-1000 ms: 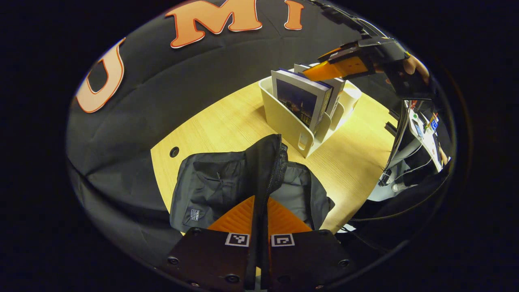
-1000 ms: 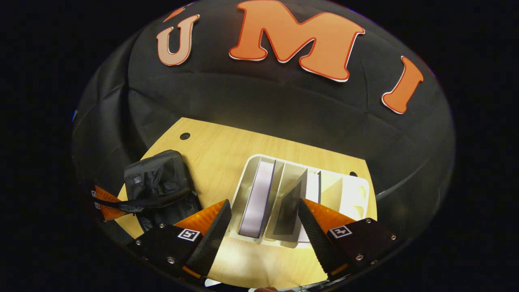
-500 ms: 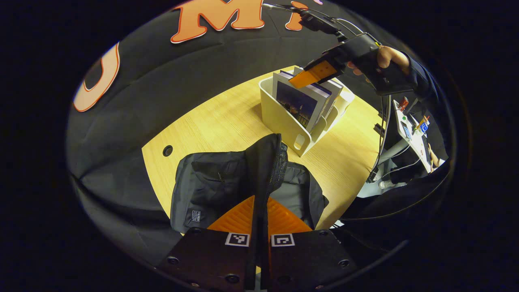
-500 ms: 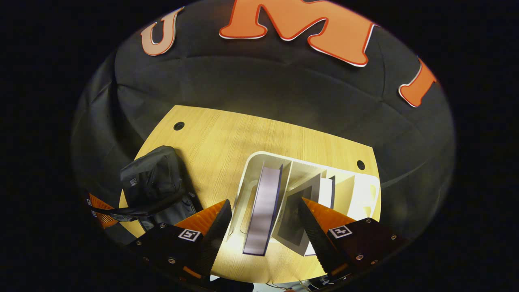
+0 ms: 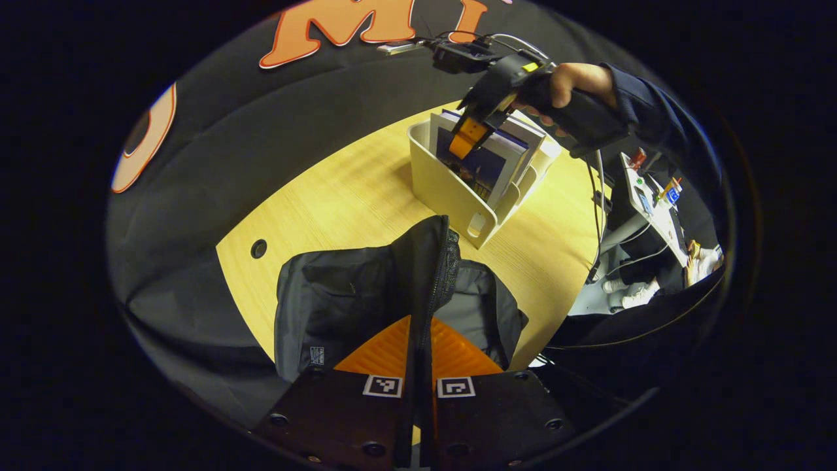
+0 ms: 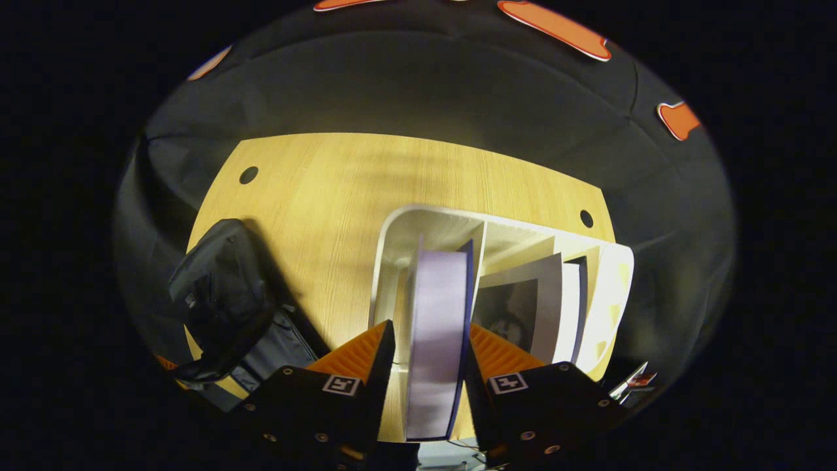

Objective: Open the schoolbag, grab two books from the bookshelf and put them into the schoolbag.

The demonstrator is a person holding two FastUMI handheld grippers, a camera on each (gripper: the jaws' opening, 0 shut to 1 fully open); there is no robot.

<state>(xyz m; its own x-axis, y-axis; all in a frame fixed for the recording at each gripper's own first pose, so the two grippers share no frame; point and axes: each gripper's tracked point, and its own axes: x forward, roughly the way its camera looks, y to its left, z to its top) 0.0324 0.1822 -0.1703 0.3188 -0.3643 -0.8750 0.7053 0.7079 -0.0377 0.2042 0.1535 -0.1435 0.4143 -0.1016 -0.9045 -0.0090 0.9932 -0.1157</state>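
Note:
In the left gripper view my left gripper is shut on the raised zipper edge of the black schoolbag, holding it up so the grey lining shows. Beyond it stands the white bookshelf with upright books. A hand holds my right gripper down over the front book. In the right gripper view my right gripper straddles a thick blue-covered book. One finger touches its cover and a thin gap remains at the other. A thinner dark-covered book leans in the adjoining slot. The schoolbag lies to the left.
The wooden table has a cable hole near each far corner. The black cloth wall closes off the back. Past the table's right edge are cables and a stand with small items. A dark sleeve reaches in above the bookshelf.
My right gripper has dropped onto the bookshelf and narrowed its fingers around the thick book. The left gripper keeps hold of the schoolbag's edge and has barely moved.

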